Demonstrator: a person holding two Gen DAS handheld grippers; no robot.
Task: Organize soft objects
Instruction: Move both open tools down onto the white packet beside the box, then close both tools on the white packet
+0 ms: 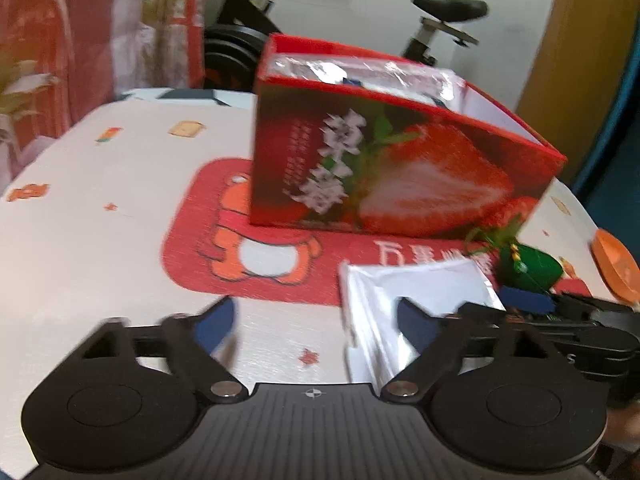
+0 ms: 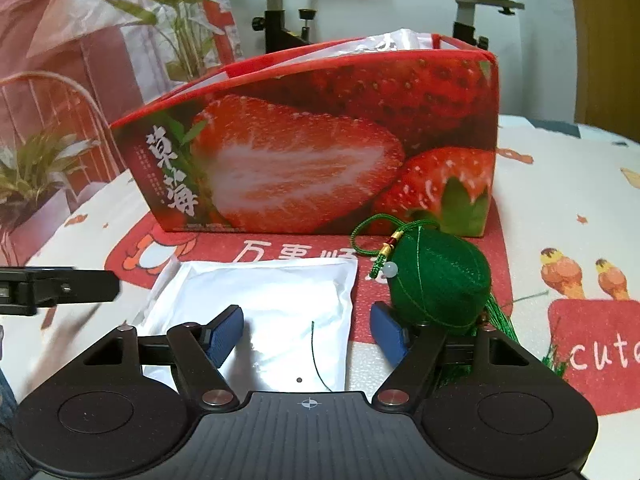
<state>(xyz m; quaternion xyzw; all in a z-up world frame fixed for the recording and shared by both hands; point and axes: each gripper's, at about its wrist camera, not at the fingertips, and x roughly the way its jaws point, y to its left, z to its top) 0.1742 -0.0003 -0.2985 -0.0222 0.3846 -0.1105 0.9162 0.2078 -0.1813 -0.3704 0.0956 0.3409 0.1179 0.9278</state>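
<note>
White pouch (image 2: 256,312) flat between spread right gripper (image 2: 306,330) jaws; left gripper (image 1: 314,322) spread (pouch beside right finger).

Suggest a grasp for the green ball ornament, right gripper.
Grip the green ball ornament across its round body, coming in low from the near side. It sits just ahead of the right gripper, off toward its right finger, whose jaws stand open. The cord loop and tassel are thin and floppy, likely poor holds.
</note>
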